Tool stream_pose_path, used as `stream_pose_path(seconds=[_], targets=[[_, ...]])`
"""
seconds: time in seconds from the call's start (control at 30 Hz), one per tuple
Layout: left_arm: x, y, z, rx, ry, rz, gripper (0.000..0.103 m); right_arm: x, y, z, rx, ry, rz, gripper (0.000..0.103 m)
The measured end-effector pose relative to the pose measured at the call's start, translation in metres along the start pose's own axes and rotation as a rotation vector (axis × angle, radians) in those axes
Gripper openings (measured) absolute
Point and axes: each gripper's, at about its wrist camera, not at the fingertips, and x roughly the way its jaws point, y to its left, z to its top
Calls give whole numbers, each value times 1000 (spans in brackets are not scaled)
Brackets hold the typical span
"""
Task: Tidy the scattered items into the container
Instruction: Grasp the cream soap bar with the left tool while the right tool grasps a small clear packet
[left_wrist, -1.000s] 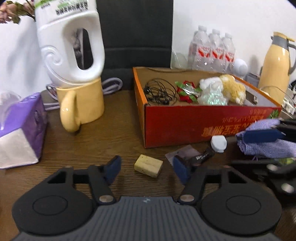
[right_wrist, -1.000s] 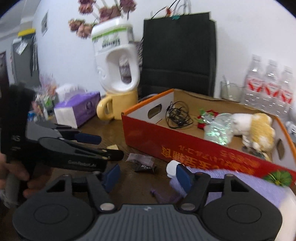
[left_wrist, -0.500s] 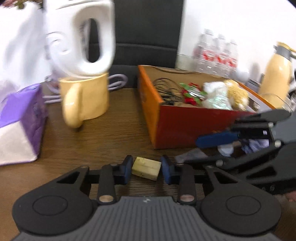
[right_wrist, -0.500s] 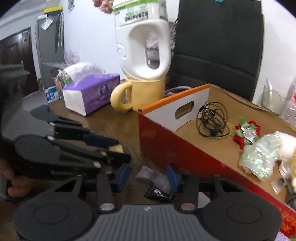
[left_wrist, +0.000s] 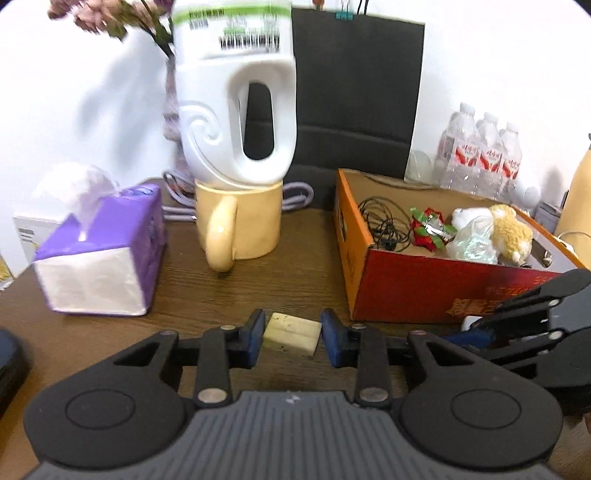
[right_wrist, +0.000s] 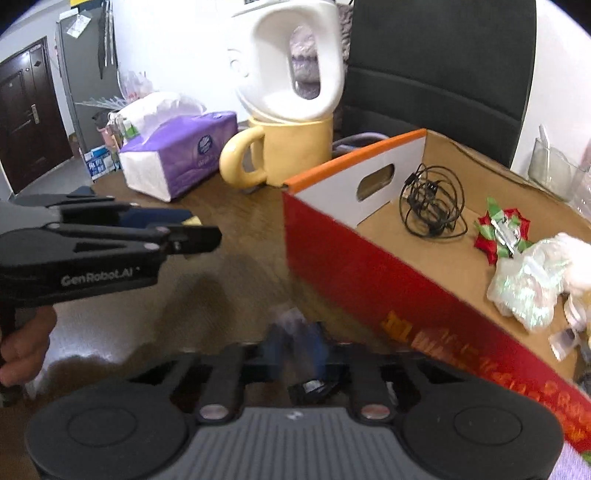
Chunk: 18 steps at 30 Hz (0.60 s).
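Eraser-like cream block (left_wrist: 291, 333) lies on the wooden table (left_wrist: 295, 273) in the left wrist view, just near-left of the red cardboard box (left_wrist: 424, 291). The left gripper (left_wrist: 292, 338) brackets it with narrow fingers: the left pad (left_wrist: 255, 334) touches or nearly touches the block, while a thin gap shows at the right pad. To do the pick well, I judge the fingers should finish closing squarely on the short sides, then lift clear of the box's orange rim before moving right. Compared with half a second ago, the fingers sit a little tighter around the block, and the view has steadied.

In the right wrist view, the right gripper (right_wrist: 295, 347) hangs low over a blurred dark wrapper (right_wrist: 295, 332) beside the box's near wall (right_wrist: 369, 280). Its fingers look nearly together, but blur hides whether they grip it. Half a second ago they stood clearly apart around that wrapper. Earphones (right_wrist: 432, 206) and a red-green bow (right_wrist: 500, 230) already lie inside.
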Motion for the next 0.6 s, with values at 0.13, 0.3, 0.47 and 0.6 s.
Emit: stream_pose_path(seconds=[0.13,0.3,0.47,0.6], targets=[[-28,-9,-8,-26,-46,7,34,-8,10,-2,15,-7,-12,5],[-57,-19,-14,-10,-82,36,34,-52,16,-11,78,-145,-67,5],[-87,-39,-26,23,-107,14,34,-119,12,-47,228,-317,-112,5],[-113,-56,-41,36,-107,-49,34,-165,10,-87,335,-395,-120,5]])
